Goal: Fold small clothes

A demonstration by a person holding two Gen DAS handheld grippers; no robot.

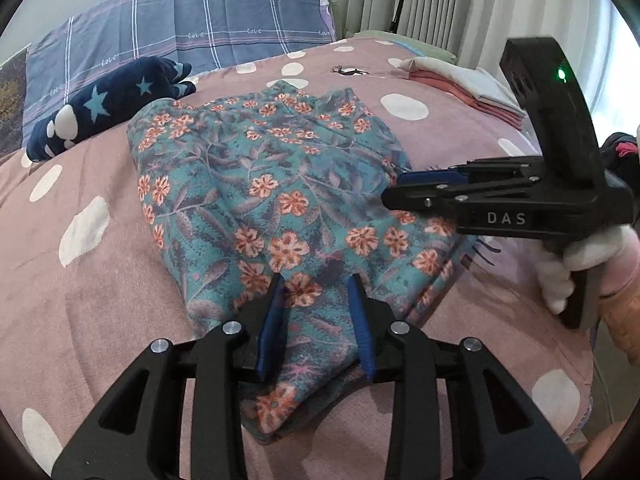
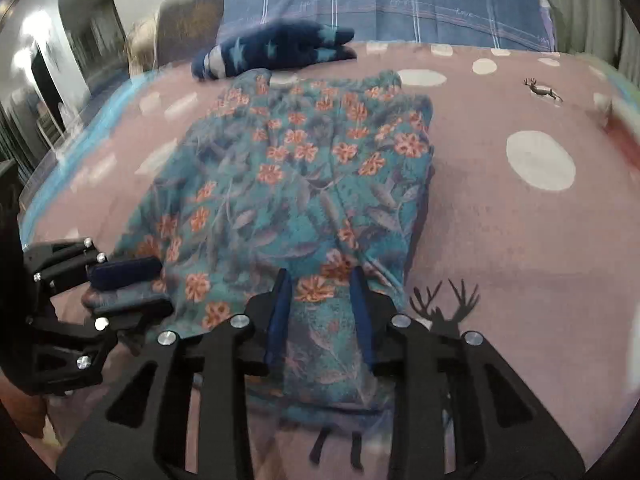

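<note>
left wrist view: the left gripper (image 1: pixel 318 292) sat at the near corner of the floral garment (image 1: pixel 276 200), its blue fingers (image 1: pixel 272 320) apart with the cloth lying between them, not visibly pinched. the right gripper (image 1: pixel 404 179) reached in from the side at the garment's right edge, its fingers close together; whether they had cloth between them could not be told here. the garment lay on the pink dotted bedspread (image 1: pixel 80 280), near a navy star-print piece (image 1: pixel 108 116) by the pillow (image 1: pixel 192 28), with a folded stack (image 1: pixel 464 84) well apart on the far side.

right wrist view: the right gripper (image 2: pixel 322 280) straddled the garment's near edge (image 2: pixel 320 360), fingers parted around a raised ridge of fabric. the left gripper (image 2: pixel 128 284) appeared at the left corner with cloth between its fingers. this view was somewhat blurred.

the likely trouble was a lopsided fold: with neither grip clearly closed, a lift could catch only the top layer, or slip one corner and let the cloth bunch. the garment looked thin and limp, teal with orange flowers, already doubled into a rough rectangle, with soft creases and an uneven far edge.
</note>
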